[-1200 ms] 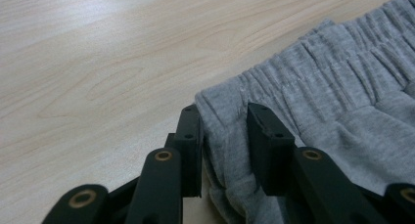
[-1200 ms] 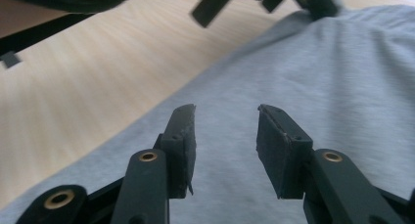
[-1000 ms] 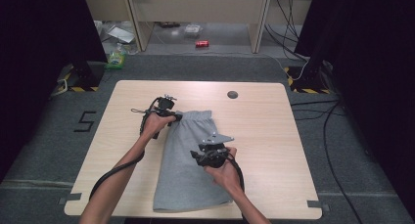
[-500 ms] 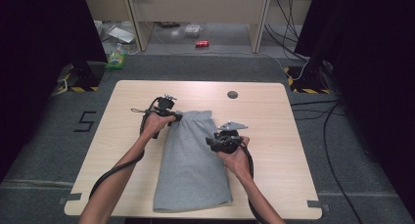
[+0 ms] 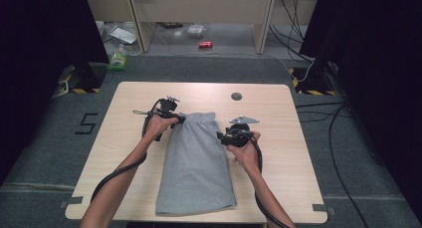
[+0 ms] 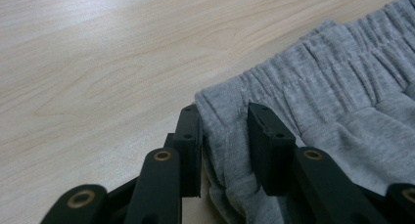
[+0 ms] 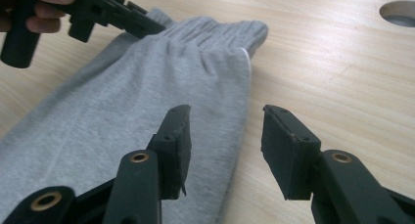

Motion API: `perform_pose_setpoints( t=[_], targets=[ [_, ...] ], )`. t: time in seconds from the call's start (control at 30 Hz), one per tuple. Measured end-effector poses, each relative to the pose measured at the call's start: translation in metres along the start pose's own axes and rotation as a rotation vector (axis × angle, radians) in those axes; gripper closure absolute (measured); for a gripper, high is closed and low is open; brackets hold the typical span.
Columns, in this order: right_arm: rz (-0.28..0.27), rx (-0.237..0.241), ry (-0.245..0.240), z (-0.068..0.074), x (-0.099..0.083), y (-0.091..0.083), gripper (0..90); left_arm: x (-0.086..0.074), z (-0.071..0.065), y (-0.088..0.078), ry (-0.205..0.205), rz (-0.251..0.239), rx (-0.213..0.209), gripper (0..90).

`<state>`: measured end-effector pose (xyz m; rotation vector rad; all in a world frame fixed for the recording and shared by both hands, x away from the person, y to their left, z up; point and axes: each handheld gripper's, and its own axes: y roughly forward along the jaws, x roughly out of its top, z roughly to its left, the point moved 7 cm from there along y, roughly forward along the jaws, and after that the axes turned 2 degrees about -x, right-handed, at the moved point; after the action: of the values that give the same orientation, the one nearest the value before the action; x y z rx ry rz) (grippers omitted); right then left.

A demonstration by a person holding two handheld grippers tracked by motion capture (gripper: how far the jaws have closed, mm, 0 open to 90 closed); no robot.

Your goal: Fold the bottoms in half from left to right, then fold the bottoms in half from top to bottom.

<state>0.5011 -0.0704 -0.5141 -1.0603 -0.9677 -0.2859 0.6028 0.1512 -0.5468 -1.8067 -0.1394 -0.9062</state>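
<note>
Grey jersey shorts [image 5: 196,163] lie folded lengthwise on the wooden table [image 5: 134,153], elastic waistband at the far end. My left gripper [image 5: 180,119] is shut on the waistband's far left corner. In the left gripper view, bunched grey cloth [image 6: 342,87] fills the gap between the jaws of the left gripper [image 6: 225,150]. My right gripper [image 5: 222,136] hovers open at the shorts' right edge. In the right gripper view its jaws straddle that edge [image 7: 225,145], one over the cloth [image 7: 122,101], one over bare wood. The left gripper [image 7: 147,28] shows there pinching the waistband.
A round cable hole [image 5: 236,96] sits in the table beyond the waistband, and shows again as a hole [image 7: 399,13] in the right gripper view. Bare wood lies on both sides of the shorts. Cables trail from both grippers toward the near edge.
My right gripper has moved from over the middle of the shorts to their right edge and farther from me. The left gripper has stayed on the waistband corner.
</note>
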Motion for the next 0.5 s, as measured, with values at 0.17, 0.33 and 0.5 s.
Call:
perform_pose_setpoints(
  t=[0.17, 0.33, 0.5],
  targets=[
    [0.008, -0.012, 0.018, -0.009, -0.001, 0.005, 52.8, 0.0, 0.0, 0.0, -0.004, -0.001, -0.004, 66.8],
    [0.008, -0.015, 0.034, -0.014, 0.001, 0.008, 52.1, 0.0, 0.0, 0.0, -0.007, -0.003, -0.005, 66.7],
    [0.004, -0.017, 0.036, -0.016, 0.006, 0.012, 50.5, 0.0, 0.0, 0.0, -0.01, -0.005, -0.003, 66.7]
  ],
)
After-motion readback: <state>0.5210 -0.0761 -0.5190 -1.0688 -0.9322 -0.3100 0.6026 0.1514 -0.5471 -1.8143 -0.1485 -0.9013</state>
